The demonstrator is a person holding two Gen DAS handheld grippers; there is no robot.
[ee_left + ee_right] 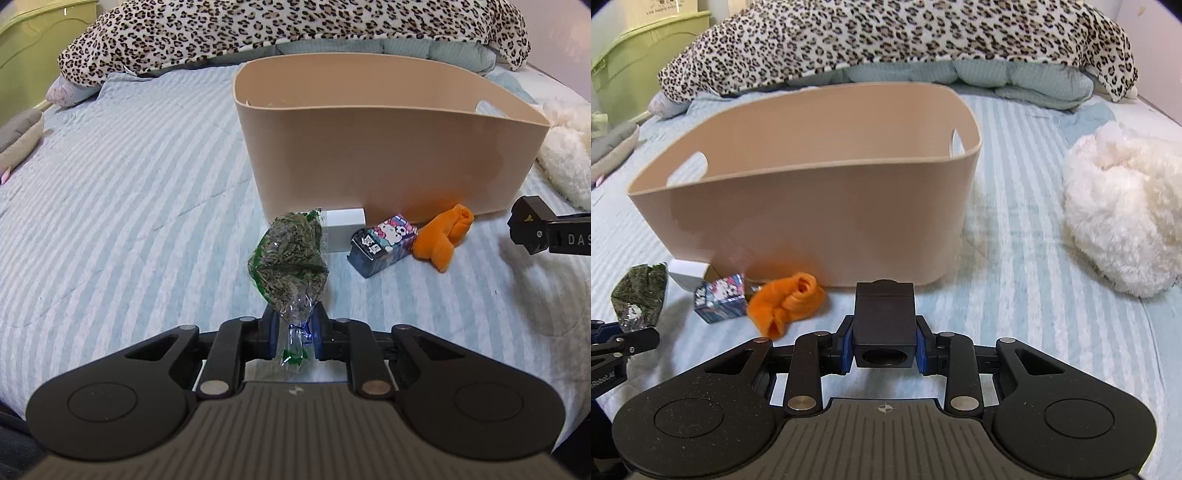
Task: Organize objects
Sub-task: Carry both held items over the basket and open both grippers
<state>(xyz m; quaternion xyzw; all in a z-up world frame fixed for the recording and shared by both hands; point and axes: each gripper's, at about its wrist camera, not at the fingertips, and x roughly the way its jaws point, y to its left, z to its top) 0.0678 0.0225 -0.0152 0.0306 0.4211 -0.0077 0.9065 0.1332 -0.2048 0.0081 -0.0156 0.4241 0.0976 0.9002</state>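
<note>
The clear bag of green-grey seeds [291, 254] is pinched at its lower twisted end between the blue pads of the left gripper [294, 334], so the fingers are closed narrow on the plastic and the bag stands up in front of them, above the striped bed cover [129, 192]. In the right wrist view the same bag [639, 291] appears at the far left edge, just above the tip of the left gripper [613, 332]. The right gripper [884, 341] holds a black square block [884, 321] with a round hole in its near face; the fingers press on both sides of it. In the left wrist view this block [526, 221] shows at the right edge, near the orange cloth. Just behind the bag, a small white box [345, 227] lies against the front wall of the beige bin [388, 162]. Beside the white box is a small dark carton with cartoon faces [382, 243], tilted, and next to it a rolled orange cloth [445, 234] that reaches the foot of the bin. The bin is open on top and has a cut-out handle on each short side; I cannot tell what is inside. A white fluffy toy [1123, 206] lies on the bed to the right of the bin, apart from it. Behind the bin a leopard-print blanket [886, 40] covers a pale blue quilt [1015, 79], and a green plastic container [639, 48] stands at the far left.
</note>
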